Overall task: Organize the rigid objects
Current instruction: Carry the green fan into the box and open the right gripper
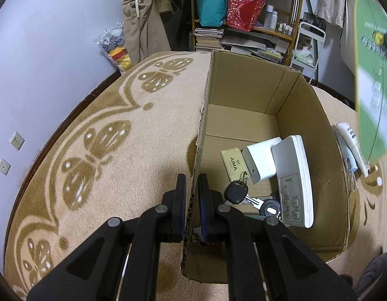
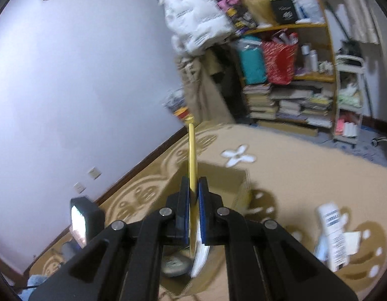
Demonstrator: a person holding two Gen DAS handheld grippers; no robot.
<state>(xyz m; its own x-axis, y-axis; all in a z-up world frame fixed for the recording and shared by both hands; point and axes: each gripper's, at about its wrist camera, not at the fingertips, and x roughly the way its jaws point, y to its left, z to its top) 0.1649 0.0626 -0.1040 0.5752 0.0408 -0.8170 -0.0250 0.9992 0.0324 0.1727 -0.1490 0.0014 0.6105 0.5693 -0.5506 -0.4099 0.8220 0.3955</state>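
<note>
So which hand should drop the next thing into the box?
The right. The right gripper already holds a thin flat board above the cardboard box, while the left gripper clamps its wall.

The open brown cardboard box (image 1: 246, 92) is lying clear across its far half, toward twelve o'clock. Toward five o'clock, a white remote control (image 1: 295, 178), a white charger block (image 1: 262, 159) and black-headed keys (image 1: 237, 193) are crowding its floor.

My left gripper (image 1: 192, 188) pitched steeply down, jaws clamped on a thin upright wall between the pads. My right gripper (image 2: 193, 195) pitched less steeply, jaws closed on a thin flat piece held edge-on.
</note>
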